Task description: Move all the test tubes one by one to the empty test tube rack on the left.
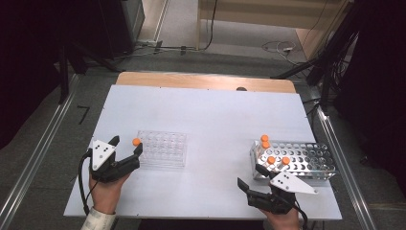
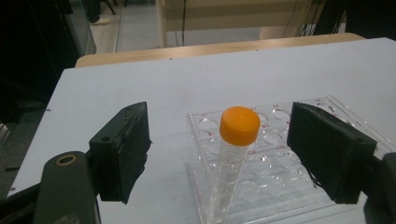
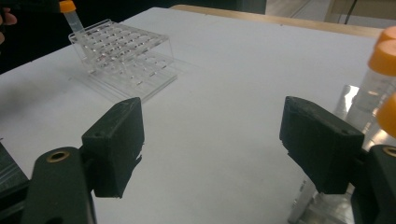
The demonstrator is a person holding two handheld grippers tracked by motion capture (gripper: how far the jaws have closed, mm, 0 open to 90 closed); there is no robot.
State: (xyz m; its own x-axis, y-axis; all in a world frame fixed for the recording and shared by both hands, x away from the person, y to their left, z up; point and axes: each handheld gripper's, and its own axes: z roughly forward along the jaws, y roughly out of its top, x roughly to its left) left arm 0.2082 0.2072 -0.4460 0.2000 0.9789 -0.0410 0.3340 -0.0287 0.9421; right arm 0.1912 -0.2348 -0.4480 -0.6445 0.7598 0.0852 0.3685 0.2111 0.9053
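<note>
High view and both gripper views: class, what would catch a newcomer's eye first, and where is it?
The bright orange caps stand out. One orange-capped tube stands in a corner hole of the clear plastic rack at the table's left, between the open jaws of the left tool, whose pads are clear of it. Four more orange caps rise from the metal rack at the right, just beyond the open, empty right tool.

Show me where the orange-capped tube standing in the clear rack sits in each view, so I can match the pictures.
High view: the orange-capped tube stands at the clear rack's left corner, between the left gripper's open jaws.
Left gripper view: tube centre, untouched between the jaws.
Right gripper view: tube far upper left.
Shared landmark: clear rack.
</note>
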